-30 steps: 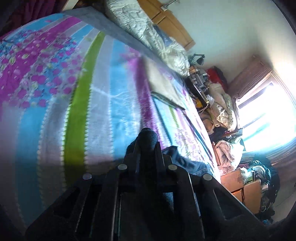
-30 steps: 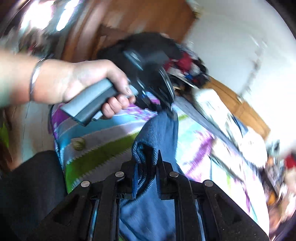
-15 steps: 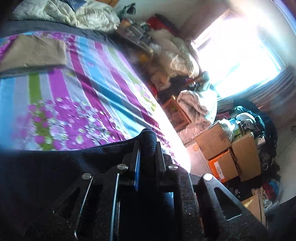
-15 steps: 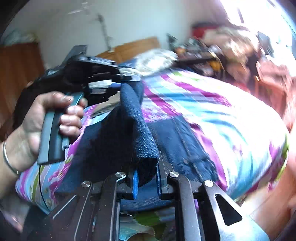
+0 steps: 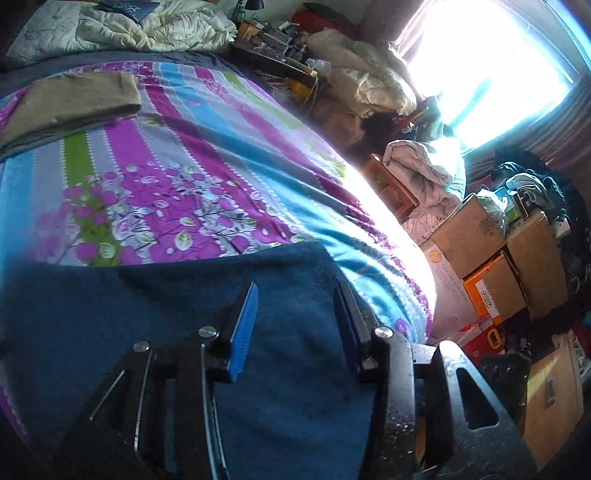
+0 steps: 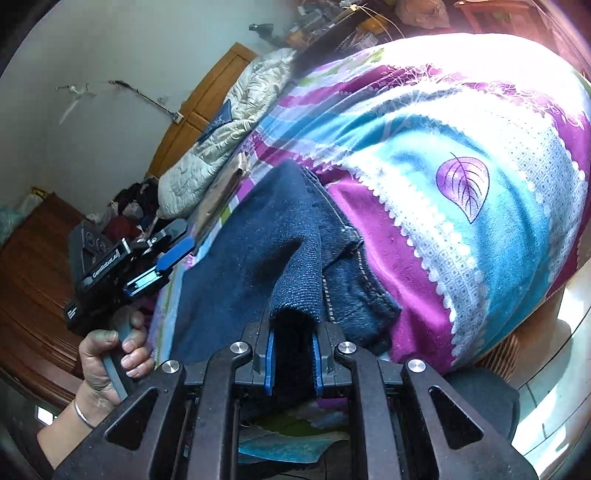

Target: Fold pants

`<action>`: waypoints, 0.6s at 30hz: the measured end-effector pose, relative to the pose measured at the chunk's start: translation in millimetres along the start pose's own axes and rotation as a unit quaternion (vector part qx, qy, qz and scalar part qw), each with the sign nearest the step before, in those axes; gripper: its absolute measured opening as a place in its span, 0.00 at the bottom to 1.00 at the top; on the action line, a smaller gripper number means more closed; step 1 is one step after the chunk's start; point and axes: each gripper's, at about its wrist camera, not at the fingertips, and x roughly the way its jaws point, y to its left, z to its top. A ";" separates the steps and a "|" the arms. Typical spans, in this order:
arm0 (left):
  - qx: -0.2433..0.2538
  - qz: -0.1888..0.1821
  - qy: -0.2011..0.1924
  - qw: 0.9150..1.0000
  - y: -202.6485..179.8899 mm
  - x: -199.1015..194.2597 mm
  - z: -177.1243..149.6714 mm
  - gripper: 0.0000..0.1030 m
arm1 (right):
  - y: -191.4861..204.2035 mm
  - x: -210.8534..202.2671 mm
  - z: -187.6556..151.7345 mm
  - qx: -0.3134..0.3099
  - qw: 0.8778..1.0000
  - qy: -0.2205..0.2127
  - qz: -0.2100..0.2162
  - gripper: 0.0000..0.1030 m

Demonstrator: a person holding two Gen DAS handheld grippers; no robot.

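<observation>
Jeans (image 5: pixel 155 332) now lie folded on the bed (image 5: pixel 207 155); left gripper (image 5: pixel 299 306) fingers have sprung apart, right gripper (image 6: pixel 293 354) fingers still clamp denim.

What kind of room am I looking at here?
Most likely a lived-in, cluttered bedroom. A bed with a striped purple, blue and green floral sheet fills the view, a rumpled cream quilt lies at its head, and stacked brown cardboard boxes stand by the bright window.
</observation>
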 end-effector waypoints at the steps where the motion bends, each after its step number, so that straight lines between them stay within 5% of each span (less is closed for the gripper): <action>1: -0.008 0.014 0.002 1.000 9.7 0.6 -6.7 0.42 | -11.6 3.6 0.9 0.022 1.000 0.009 0.007 0.15; 4: -0.043 0.066 0.026 0.997 55.0 22.9 -30.9 0.39 | -29.7 1.4 -3.2 0.079 0.996 0.003 0.041 0.14; 6: -0.081 0.048 0.021 0.995 80.5 23.2 -42.6 0.30 | -28.9 1.4 -3.9 0.076 0.996 0.003 0.035 0.13; 9: -0.113 0.035 -0.003 0.993 93.4 10.7 -40.1 0.31 | -36.3 -0.4 -0.5 0.107 0.993 -0.002 0.041 0.17; 11: -0.109 0.044 -0.025 0.993 97.0 -1.3 -32.5 0.34 | -30.8 -13.7 4.1 0.079 0.996 -0.035 -0.020 0.33; 12: -0.106 0.048 -0.039 0.992 97.2 -6.8 -26.7 0.37 | -27.3 -24.5 6.1 0.061 0.994 -0.059 -0.064 0.49; 15: -0.108 0.053 -0.069 0.990 106.9 -20.4 -17.5 0.40 | -16.1 -45.7 20.9 0.017 0.987 -0.110 -0.116 0.49; 18: -0.107 0.055 -0.078 0.990 112.5 -17.0 -9.2 0.40 | 33.2 -23.9 47.3 -0.086 0.985 -0.099 -0.107 0.41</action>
